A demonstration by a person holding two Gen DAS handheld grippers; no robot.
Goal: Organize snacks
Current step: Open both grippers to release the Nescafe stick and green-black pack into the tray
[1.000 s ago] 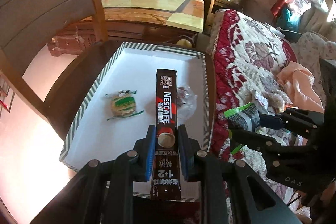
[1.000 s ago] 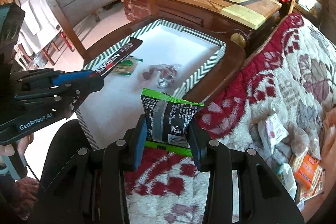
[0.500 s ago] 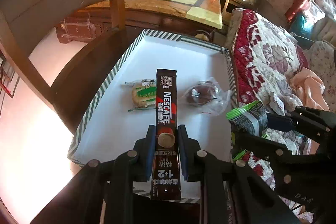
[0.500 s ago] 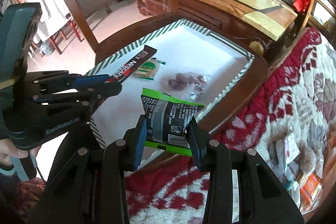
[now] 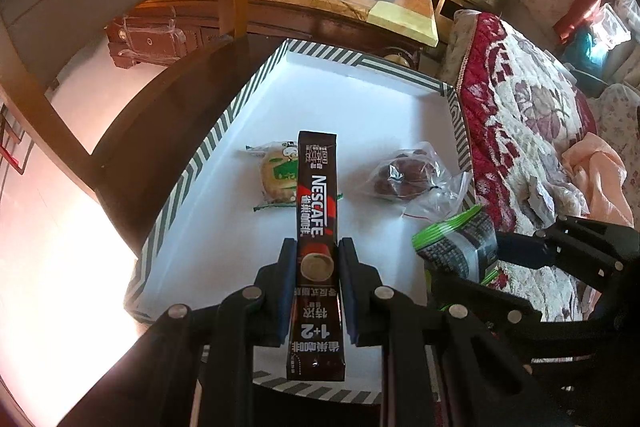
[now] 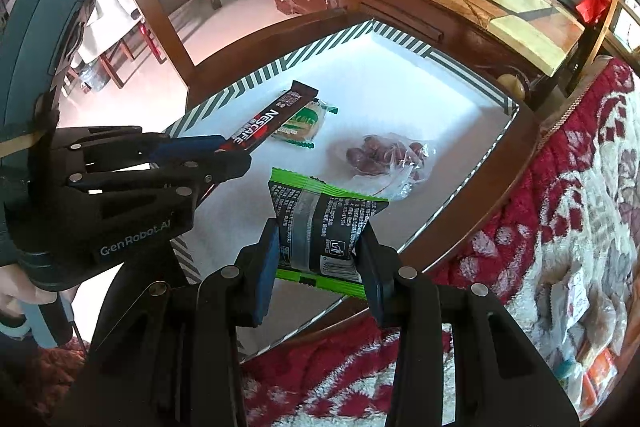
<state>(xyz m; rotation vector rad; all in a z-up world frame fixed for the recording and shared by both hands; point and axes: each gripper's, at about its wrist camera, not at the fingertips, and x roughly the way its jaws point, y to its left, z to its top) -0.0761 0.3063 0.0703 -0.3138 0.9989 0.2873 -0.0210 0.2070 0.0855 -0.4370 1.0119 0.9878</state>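
Now both grippers hang over the tray (image 5: 224,131): left gripper (image 5: 316,263) fingers clamp the coffee stick (image 5: 316,211), long axis pointing forward above the cookie (image 5: 278,177); right gripper (image 6: 318,247) pinches the green packet (image 6: 320,223).

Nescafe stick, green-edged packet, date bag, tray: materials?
Nescafe stick: glossy printed film, probably laminate; flat, stays straight past the left claw.
Green-edged packet: printed plastic film, crimped serrated edges, dents under the right claw.
Date bag: thin clear plastic, crinkled, glinting.
Tray: looks like matte white cardboard with striped printed walls.
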